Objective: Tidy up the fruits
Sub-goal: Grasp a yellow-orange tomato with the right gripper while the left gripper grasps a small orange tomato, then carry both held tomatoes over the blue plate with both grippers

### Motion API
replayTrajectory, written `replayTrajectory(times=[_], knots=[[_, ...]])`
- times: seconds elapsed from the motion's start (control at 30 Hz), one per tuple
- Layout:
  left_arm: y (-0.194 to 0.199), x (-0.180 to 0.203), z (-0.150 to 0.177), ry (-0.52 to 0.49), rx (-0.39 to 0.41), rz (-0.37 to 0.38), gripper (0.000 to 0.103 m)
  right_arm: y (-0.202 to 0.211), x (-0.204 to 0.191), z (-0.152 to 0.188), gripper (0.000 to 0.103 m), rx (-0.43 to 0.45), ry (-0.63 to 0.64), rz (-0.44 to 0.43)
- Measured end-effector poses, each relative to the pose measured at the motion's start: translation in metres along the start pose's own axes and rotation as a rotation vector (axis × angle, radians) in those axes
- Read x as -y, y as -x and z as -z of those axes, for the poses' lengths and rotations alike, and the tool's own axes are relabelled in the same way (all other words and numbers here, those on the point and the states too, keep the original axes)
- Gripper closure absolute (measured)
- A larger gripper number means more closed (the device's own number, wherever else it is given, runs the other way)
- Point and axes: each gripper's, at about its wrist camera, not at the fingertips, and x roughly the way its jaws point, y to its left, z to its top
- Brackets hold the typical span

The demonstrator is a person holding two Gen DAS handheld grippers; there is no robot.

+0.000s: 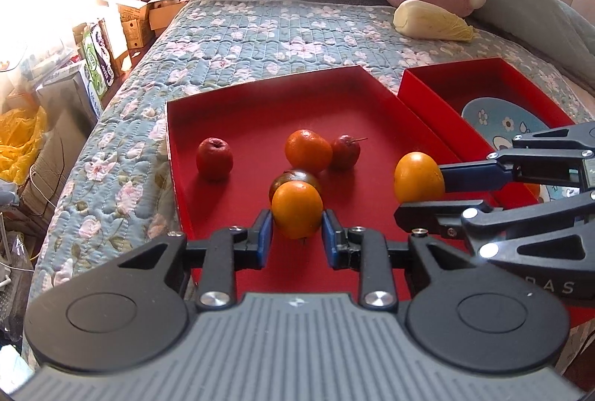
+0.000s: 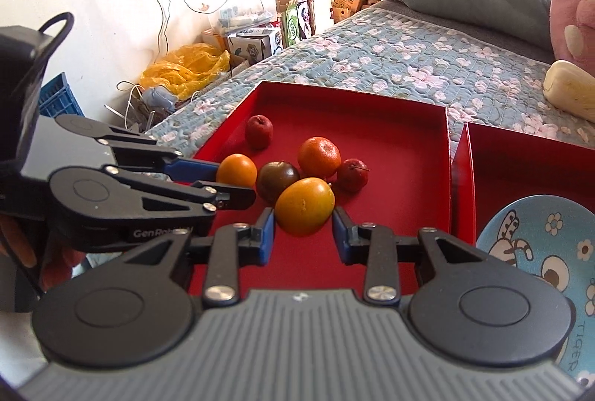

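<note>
A round orange citrus fruit (image 1: pixel 296 210) sits clamped between the left gripper (image 1: pixel 297 233) pads, while a second orange fruit (image 2: pixel 305 206) is pinched by the right gripper (image 2: pixel 304 233), both over the shallow red cardboard tray (image 1: pixel 260 107).

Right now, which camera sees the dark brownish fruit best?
The right wrist view. There the dark fruit shows most of its round face, lying in the red tray among the oranges. In the left wrist view only its top peeks out behind the orange between the left gripper fingers.
</note>
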Motion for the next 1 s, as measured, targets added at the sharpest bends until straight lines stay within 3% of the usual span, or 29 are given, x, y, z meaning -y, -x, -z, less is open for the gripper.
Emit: replayTrajectory(times=[0.2, 0.43, 1.0], knots=[[0.008, 0.018, 0.006, 0.043, 0.012, -0.052, 0.07, 0.016, 0.007, 0.01, 0.067, 0.012, -0.017, 0.02], [0.016, 0.05, 0.012, 0.016, 0.036, -0.074, 0.07, 0.045, 0.023, 0.02, 0.067, 0.043, -0.051, 0.045], [0.015, 0.143, -0.005, -0.103, 0.096, 0.03, 0.07, 0.103, 0.069, 0.051, 0.067, 0.088, -0.107, 0.139]])
